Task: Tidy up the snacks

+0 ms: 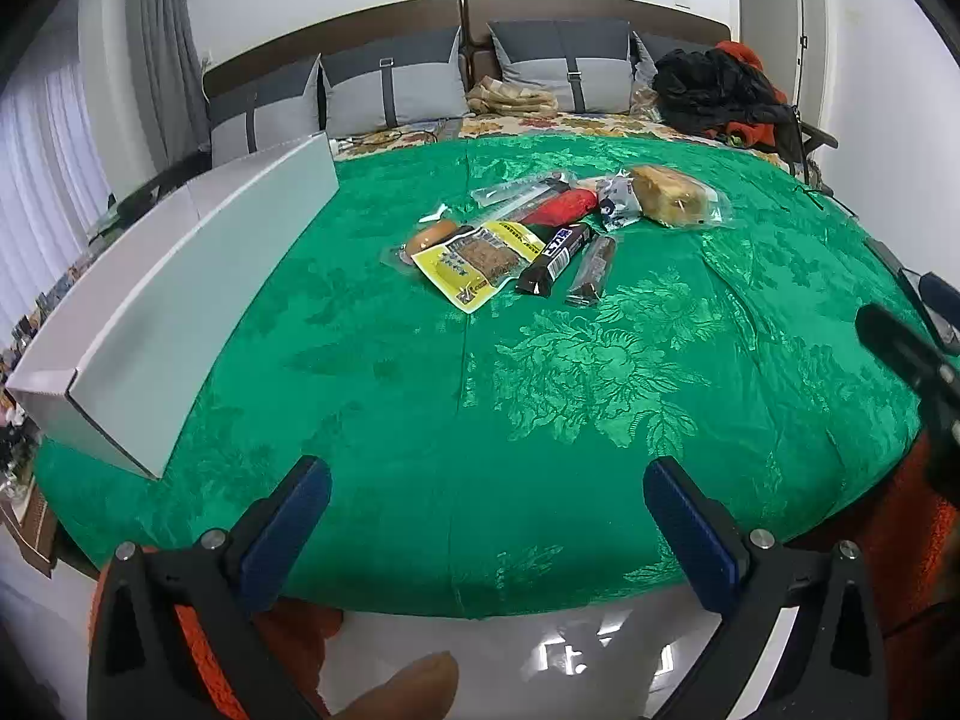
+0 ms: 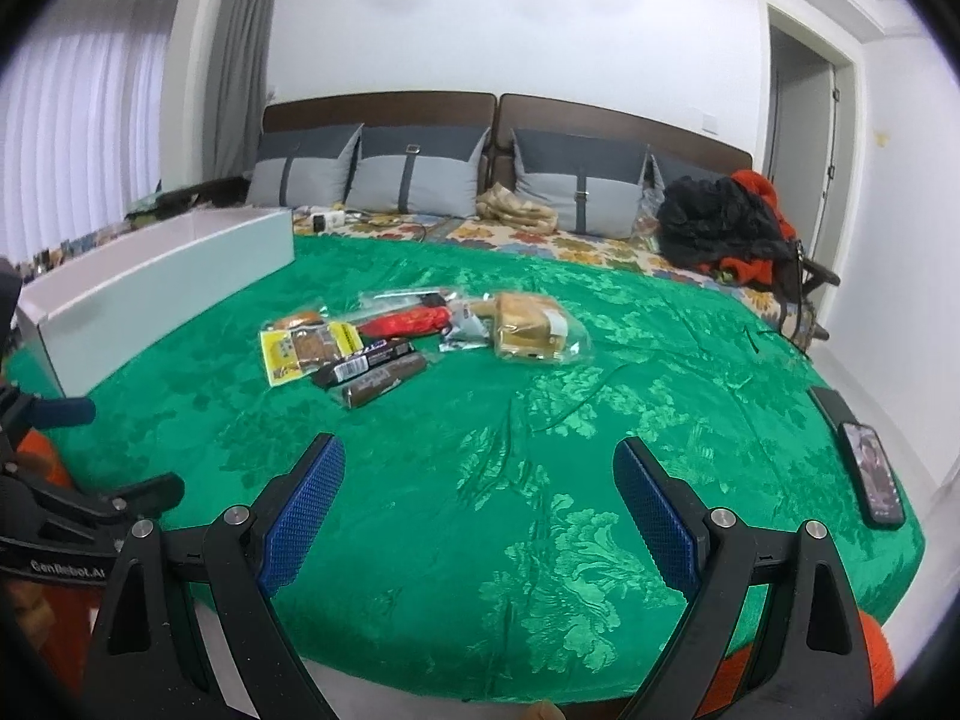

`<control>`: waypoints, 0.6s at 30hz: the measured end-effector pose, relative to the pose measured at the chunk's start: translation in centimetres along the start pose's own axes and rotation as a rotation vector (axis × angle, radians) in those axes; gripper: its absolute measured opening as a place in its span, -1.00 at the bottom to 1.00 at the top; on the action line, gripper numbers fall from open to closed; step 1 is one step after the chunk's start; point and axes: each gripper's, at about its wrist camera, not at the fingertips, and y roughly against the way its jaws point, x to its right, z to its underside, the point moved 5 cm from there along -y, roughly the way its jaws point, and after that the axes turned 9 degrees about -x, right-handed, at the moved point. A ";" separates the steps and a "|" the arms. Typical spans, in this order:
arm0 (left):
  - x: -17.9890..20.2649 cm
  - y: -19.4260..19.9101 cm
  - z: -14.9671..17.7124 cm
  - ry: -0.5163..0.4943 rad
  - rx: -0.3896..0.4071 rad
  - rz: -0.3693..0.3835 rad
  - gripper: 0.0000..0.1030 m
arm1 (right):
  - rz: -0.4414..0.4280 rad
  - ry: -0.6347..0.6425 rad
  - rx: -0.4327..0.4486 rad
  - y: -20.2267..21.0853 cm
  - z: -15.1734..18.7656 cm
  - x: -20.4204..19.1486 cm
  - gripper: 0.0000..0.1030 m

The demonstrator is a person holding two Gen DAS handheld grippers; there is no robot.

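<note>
A pile of packaged snacks lies on the green cloth: a yellow packet (image 1: pixel 477 261) (image 2: pixel 303 351), a dark bar (image 1: pixel 555 258) (image 2: pixel 366 363), a brown bar (image 1: pixel 594 270) (image 2: pixel 384 387), a red packet (image 1: pixel 561 207) (image 2: pixel 414 321) and a clear bag of bread (image 1: pixel 672 195) (image 2: pixel 531 324). A long white box (image 1: pixel 180 288) (image 2: pixel 156 285) stands open at the left. My left gripper (image 1: pixel 486 483) is open and empty near the cloth's front edge. My right gripper (image 2: pixel 480 465) is open and empty, short of the pile.
The green cloth (image 1: pixel 540 390) (image 2: pixel 540 450) covers a bed with grey pillows (image 2: pixel 414 177) and dark clothes (image 2: pixel 720 228) at the back. A black phone (image 2: pixel 873 474) lies at the cloth's right edge. White floor (image 1: pixel 540 660) shows below the front edge.
</note>
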 end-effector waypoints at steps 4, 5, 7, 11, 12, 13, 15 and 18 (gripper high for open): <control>-0.4 -0.1 -0.1 0.015 -0.001 -0.001 1.00 | 0.006 0.026 -0.010 -0.2 0.2 -0.6 0.81; -0.5 -0.1 -0.1 0.016 0.001 -0.002 1.00 | 0.008 0.029 -0.009 -0.1 0.2 -0.6 0.81; -0.6 -0.1 -0.2 0.021 0.000 -0.001 1.00 | 0.012 0.030 -0.006 -0.1 0.1 -0.6 0.81; -0.7 -0.2 -0.1 0.024 -0.007 -0.004 1.00 | 0.019 0.030 -0.012 -0.2 0.1 -0.5 0.81; -0.7 -0.3 -0.1 0.022 -0.011 -0.010 1.00 | 0.020 0.031 -0.013 -0.2 0.1 -0.5 0.81; -0.7 -0.5 -0.1 0.020 -0.019 -0.016 1.00 | 0.020 0.033 -0.014 -0.3 0.2 -0.5 0.81; -0.8 -0.8 0.0 0.020 -0.032 -0.018 1.00 | 0.018 0.034 -0.010 -0.2 0.1 -0.5 0.81; -0.9 -1.0 0.1 0.027 -0.042 -0.016 1.00 | 0.017 0.036 -0.007 -0.3 0.2 -0.6 0.81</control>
